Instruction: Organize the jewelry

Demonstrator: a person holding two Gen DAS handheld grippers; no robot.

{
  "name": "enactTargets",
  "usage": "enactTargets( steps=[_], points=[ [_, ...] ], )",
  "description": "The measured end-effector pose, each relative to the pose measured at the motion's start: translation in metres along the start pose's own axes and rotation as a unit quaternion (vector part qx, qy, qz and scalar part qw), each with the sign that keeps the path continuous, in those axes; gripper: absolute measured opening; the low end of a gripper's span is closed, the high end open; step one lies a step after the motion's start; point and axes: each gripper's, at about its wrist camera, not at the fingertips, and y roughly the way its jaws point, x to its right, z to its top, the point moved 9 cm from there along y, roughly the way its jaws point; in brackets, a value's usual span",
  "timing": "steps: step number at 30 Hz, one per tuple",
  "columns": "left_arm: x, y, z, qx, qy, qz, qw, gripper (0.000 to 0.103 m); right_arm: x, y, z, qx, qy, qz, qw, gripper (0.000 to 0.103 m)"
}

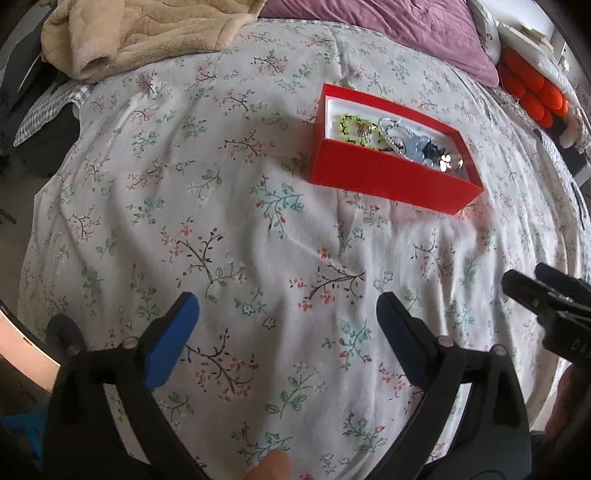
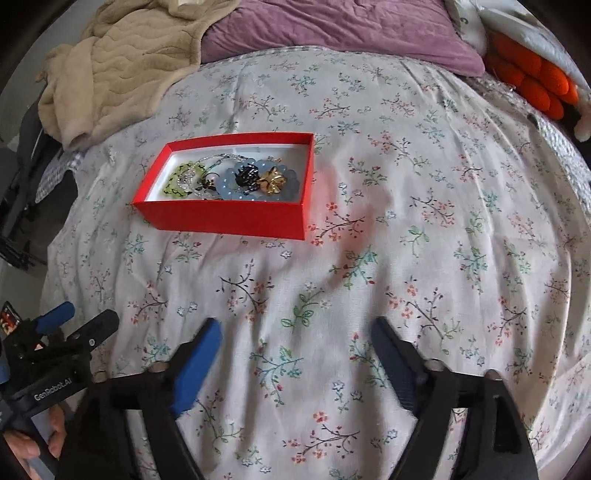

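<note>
The left hand-held gripper (image 1: pixel 288 332) hovers low over the bed's white floral-print cover (image 1: pixel 229 206), its blue-padded fingers (image 1: pixel 168 347) spread wide with nothing between them. Ahead of it and a little to its right sits the open red cardboard box with a white lining (image 1: pixel 384 177), resting on the cover, well apart from the fingertips. Inside the box lie a lime-green beaded bracelet (image 1: pixel 351 125), a silvery beaded chain (image 1: pixel 391 133), and further right a pale blue scalloped disc (image 1: pixel 421 147) with dark and shiny pieces on it, too small to make out from here. At this gripper's far right, the tip of the right hand-held gripper (image 1: pixel 528 284) shows, also low over the cover.

From the right wrist view, the right hand-held gripper (image 2: pixel 295 350) likewise stands wide and holds nothing. The red box (image 2: pixel 221 218) lies ahead and to its left, well clear of its fingers. In it, from left: the green bracelet (image 2: pixel 177 181), the silvery chain (image 2: pixel 207 166), then the blue disc (image 2: pixel 236 184) carrying a black flower-shaped piece (image 2: pixel 249 176) and a gold flower-shaped piece (image 2: pixel 273 181) side by side. The left gripper (image 2: pixel 92 321) appears low at this gripper's left.

Beyond the box, a beige fleece blanket (image 2: pixel 122 70), a mauve pillow (image 2: pixel 332 33) and an orange plush item (image 2: pixel 535 85) lie across the far end of the bed.
</note>
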Motion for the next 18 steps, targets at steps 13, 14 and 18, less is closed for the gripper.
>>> enactTargets(
  steps=[13, 14, 18],
  points=[
    [0.009, 0.001, -0.002, 0.009, 0.013, 0.015, 0.9998, 0.1, 0.009, 0.003, -0.009, 0.0, -0.019, -0.03, 0.999, 0.103],
    [0.009, 0.001, -0.002, 0.008, 0.013, 0.014, 0.9998, 0.1, 0.009, 0.003, -0.009, -0.001, -0.019, -0.03, 0.999, 0.103],
    [0.012, 0.001, -0.003, 0.009, 0.013, 0.013, 0.9998, 0.1, 0.011, 0.004, -0.01, -0.003, -0.015, -0.033, 0.999, 0.103]
  ],
)
